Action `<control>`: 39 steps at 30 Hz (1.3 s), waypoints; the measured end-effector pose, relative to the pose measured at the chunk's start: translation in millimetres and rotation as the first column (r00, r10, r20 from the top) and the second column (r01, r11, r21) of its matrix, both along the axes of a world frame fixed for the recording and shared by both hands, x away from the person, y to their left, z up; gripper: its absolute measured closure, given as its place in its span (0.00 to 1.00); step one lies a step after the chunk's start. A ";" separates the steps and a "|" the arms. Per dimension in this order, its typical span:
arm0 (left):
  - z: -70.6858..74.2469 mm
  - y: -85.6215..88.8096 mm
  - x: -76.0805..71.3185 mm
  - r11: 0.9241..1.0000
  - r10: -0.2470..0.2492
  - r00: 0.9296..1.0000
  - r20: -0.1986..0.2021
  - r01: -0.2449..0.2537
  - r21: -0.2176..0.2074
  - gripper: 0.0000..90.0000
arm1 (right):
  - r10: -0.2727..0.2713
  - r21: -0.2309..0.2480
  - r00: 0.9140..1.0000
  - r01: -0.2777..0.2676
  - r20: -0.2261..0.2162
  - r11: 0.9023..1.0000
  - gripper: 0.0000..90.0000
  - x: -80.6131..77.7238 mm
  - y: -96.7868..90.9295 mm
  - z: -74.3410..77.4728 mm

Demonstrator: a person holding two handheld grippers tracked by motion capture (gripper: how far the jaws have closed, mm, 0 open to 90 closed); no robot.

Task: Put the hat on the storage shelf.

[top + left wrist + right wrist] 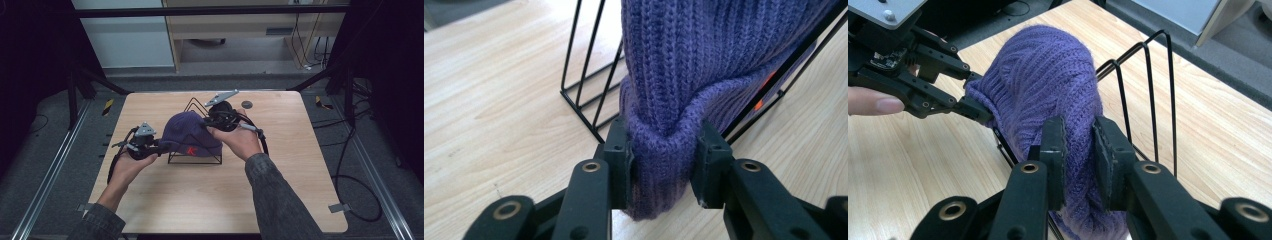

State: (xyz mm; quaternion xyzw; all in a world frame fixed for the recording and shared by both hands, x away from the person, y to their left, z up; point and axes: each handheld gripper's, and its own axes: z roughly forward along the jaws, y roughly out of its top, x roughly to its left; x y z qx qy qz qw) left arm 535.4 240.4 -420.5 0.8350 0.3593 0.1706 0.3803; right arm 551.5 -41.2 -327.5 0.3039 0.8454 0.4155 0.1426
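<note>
Because the purple knit hat [704, 55] is soft, light and stretchy, its thick folded cuff, pinched between both the left gripper [665, 150] jaws and the right gripper [1079, 150] jaws, looks the surest hold.

We see our two forearms in dark grey sleeves [280, 200], loose and creased, ending just short of the wrists. Each hand carries a black gripper: the left gripper [156, 146] and the right gripper [204, 123] both wear a grey three-cornered plate [145, 129] on top, fixed with small screws. Black cables [114, 164] loop from them. Close up, the jaws are matte black bars with brass-ringed pivot holes [591, 166] and ribbed pads [1102, 145].
</note>
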 end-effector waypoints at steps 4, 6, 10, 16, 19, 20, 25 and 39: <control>-7.9 2.0 1.1 1.000 0.004 1.000 -0.015 -0.004 -0.011 0.71 | 0.003 -0.009 1.000 -0.003 -0.008 1.000 0.84 1.4 4.3 -2.9; -10.2 2.9 1.4 1.000 0.007 1.000 -0.020 -0.007 -0.016 0.70 | 0.004 -0.014 1.000 -0.004 -0.008 1.000 0.84 1.5 6.3 -3.2; -10.9 3.5 2.7 1.000 0.012 1.000 -0.023 -0.012 -0.019 0.69 | 0.006 -0.020 1.000 -0.006 -0.009 1.000 0.83 2.0 8.5 -2.7; -11.1 4.7 2.3 1.000 0.019 1.000 -0.021 -0.019 -0.016 0.67 | 0.004 -0.019 1.000 -0.004 -0.017 1.000 0.81 2.7 10.4 -1.8; -11.1 4.9 1.4 1.000 0.017 1.000 -0.022 -0.017 -0.015 0.66 | 0.009 -0.027 1.000 -0.009 -0.009 1.000 0.81 1.6 9.8 0.2; -11.4 4.7 0.9 1.000 0.024 0.999 -0.027 -0.024 -0.012 0.66 | 0.008 -0.024 1.000 -0.008 -0.007 1.000 0.81 1.1 9.4 1.2; -11.8 5.4 -1.4 1.000 0.026 0.999 -0.026 -0.026 0.001 0.64 | 0.009 -0.017 1.000 -0.009 -0.004 1.000 0.81 -0.6 7.5 5.5; -21.3 29.7 -21.8 0.991 0.135 0.991 0.017 -0.135 0.013 0.46 | -0.014 0.008 0.999 0.014 0.035 1.000 0.76 -11.4 -4.0 17.6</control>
